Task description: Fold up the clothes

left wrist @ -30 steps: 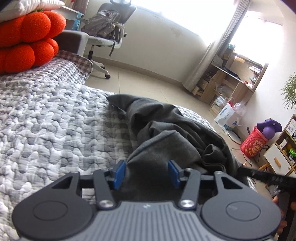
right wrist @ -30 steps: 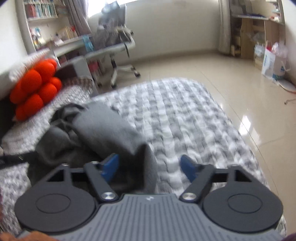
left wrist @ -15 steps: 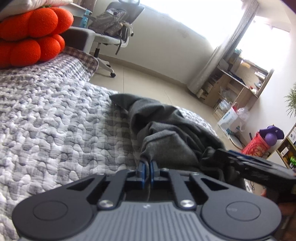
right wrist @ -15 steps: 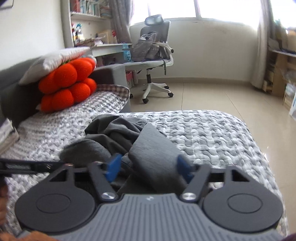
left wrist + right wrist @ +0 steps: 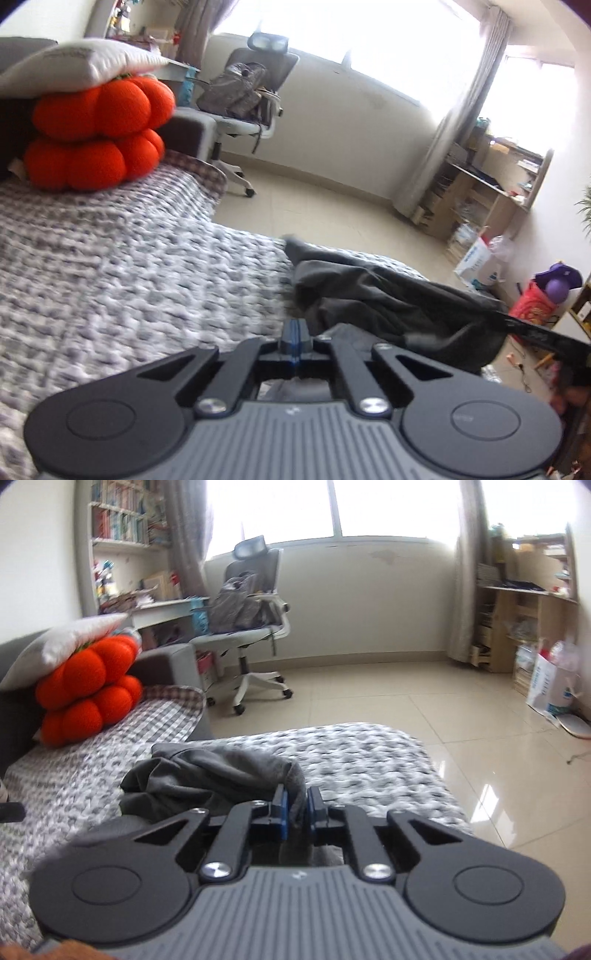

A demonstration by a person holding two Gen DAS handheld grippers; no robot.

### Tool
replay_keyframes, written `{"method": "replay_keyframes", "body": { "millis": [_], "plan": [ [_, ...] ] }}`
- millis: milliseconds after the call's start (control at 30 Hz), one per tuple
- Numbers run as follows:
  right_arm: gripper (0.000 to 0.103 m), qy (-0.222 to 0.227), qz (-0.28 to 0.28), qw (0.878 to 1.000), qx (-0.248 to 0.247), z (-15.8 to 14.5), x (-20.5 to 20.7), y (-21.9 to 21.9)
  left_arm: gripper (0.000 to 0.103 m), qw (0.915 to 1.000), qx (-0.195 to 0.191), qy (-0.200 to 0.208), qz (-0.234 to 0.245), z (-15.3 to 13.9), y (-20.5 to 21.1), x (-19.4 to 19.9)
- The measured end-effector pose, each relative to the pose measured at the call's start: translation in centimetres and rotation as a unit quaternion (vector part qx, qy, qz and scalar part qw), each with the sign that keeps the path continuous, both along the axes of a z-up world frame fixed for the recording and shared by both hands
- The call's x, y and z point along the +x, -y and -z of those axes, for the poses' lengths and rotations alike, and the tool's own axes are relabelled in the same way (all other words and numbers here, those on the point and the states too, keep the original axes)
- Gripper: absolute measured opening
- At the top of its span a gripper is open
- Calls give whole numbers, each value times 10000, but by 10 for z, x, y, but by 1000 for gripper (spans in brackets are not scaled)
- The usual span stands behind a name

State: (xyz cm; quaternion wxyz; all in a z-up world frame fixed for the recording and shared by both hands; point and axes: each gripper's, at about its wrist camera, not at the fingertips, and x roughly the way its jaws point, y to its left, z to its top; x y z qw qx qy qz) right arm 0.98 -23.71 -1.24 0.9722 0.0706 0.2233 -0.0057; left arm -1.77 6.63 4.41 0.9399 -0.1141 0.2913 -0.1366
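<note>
Bedroom, daylit. Bed (image 5: 110, 280) under a grey-and-white knitted cover; 2 orange cushions (image 5: 99, 136) and a white pillow (image 5: 81, 66) at 10 o'clock; office chair (image 5: 255, 627) carrying a grey bag at 12 o'clock; wooden shelves (image 5: 524, 602) at 2 o'clock.

Item 1: dark grey garment (image 5: 369, 295), crumpled rather than flat, on the bed's far edge, at 3 o'clock of centre in the left view, at 9 to 12 o'clock of the tongs in the right view.

Item 2: left gripper (image 5: 294, 330). Blue pads pressed together; cloth runs up to and beneath them, so judged clamped on a thin edge of the garment. Closed for at least 0.5 second.

Item 3: right gripper (image 5: 294, 806). Pads narrowed onto a grey fold. 0.5 second ago they stood wide around that fold; 1 second ago both pairs were open.

Change: second grip just made; both views now sit higher over the bed. Judgement: 2 ends of the garment are held, ready for lifting and spreading.
</note>
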Motion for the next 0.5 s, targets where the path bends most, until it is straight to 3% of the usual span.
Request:
{"method": "replay_keyframes", "body": {
  "millis": [267, 367, 433, 500],
  "plan": [
    [10, -79, 393, 9991, 131, -1, -10, 16, 1, 9992, 5, -381, -114, 18, -3, 10],
    [10, -157, 502, 9985, 159, 2, -8, 19, 17, 9992, 25, -408, -12, 23, 7, 16],
    [10, -195, 519, 9983, 194, 4, -7, 21, 46, 9992, 85, -390, 37, 24, 18, 22],
    [10, -221, 491, 9983, 240, 6, -7, 21, 48, 9992, 103, -369, 146, 23, 31, 30]
  ]
}}
